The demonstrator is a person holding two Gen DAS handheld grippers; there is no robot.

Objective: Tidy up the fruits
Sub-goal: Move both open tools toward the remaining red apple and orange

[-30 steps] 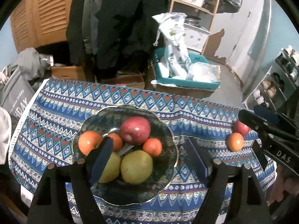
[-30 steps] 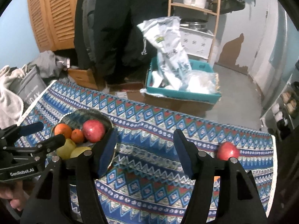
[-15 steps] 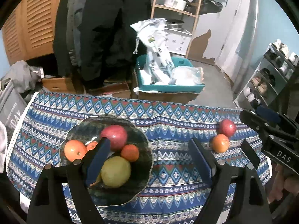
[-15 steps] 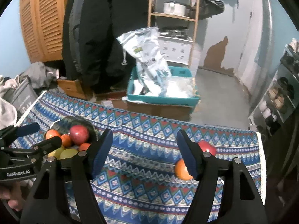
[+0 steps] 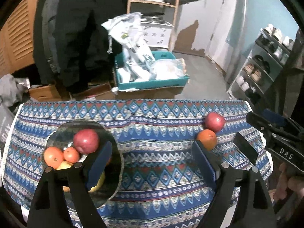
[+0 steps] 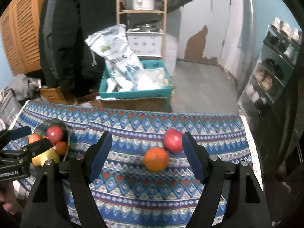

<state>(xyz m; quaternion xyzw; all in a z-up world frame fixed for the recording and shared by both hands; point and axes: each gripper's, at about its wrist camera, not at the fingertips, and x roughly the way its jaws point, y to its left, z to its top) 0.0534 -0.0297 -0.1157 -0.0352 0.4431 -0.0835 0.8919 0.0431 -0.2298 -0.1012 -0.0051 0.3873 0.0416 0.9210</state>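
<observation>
**Reaching for the last loose fruit on the patterned cloth**

Showing both hand-held grippers above a table covered with a blue patterned tablecloth [image 6: 133, 190]. The right gripper [image 6: 146, 157] points down toward two loose fruits: an orange [image 6: 156, 159] and, touching it on the far side, a red apple [image 6: 172, 141]. Its jaws are opening, and nothing is pressed between the pads; the orange appears between the two fingers in the right wrist view, but apart from both. The left gripper [image 5: 152, 163] is empty with its jaws standing wide, above the cloth between the two groups of fruit. A dark glass bowl [image 5: 115, 171] sits near the left end of the table and already holds a second red apple [image 5: 86, 141], several smaller oranges [image 5: 53, 156] and yellow-green fruit partly hidden by the left finger.

Handling, as judged: the orange is firm, round and moderately light, with a dimpled skin that offers fair friction. The apple is harder, smoother and more likely to slip or bruise under a hard squeeze. Either should be taken across its widest part, pads on opposite sides, so it cannot squirt out. Because the two touch, closing on the orange may nudge the apple toward the far table edge. The bowl is fragile and crowded, so a low, gentle release seems advisable.
</observation>
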